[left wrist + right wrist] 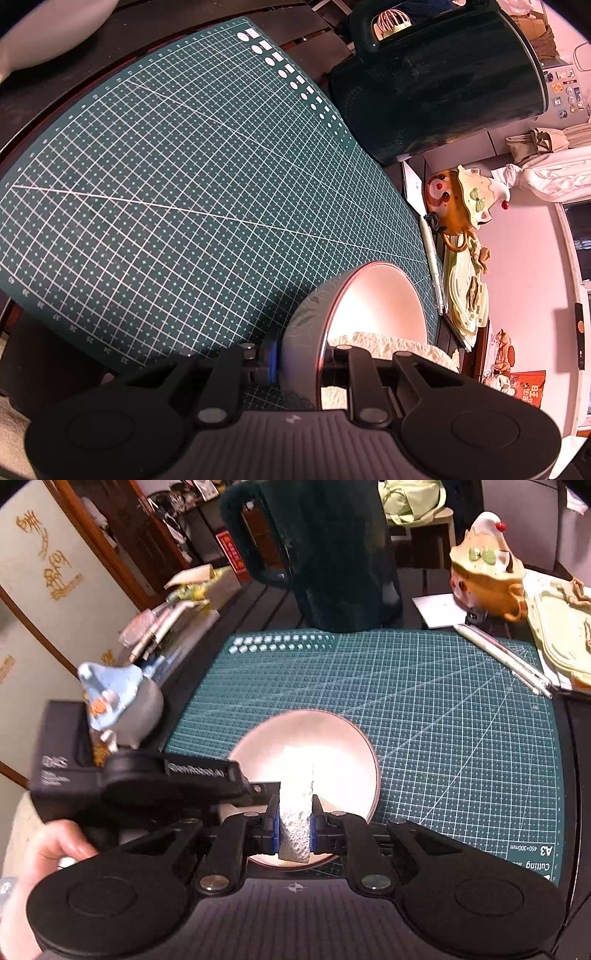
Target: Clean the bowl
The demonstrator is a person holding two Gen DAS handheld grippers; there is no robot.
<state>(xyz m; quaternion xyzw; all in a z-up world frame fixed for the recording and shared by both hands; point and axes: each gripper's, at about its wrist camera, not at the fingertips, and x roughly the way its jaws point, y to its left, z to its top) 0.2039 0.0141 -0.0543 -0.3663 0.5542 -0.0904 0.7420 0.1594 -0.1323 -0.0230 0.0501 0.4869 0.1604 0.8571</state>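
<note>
Green grid cutting mat (424, 709) marked "A3", left gripper (301, 360) pinching round white bowl's (332, 738) rim, right gripper (294, 830) squeezing white sponge (295, 794), big dark jug (332, 554) behind.

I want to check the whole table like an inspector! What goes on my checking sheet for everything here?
Surface: green cutting mat on a dark table.
Job's things: bowl on the mat's near edge; white sponge reaching into it.
Clutter: dark jug behind the mat; orange pot with a cream lid; pens; pale green tray; blue-lidded grey pot.
Claws: left claw shut on the bowl's rim; right claw shut on the sponge.
Cables: nothing seen.
Surroundings: wooden cabinet, panel with gold writing, a person's hand on the left claw.
</note>
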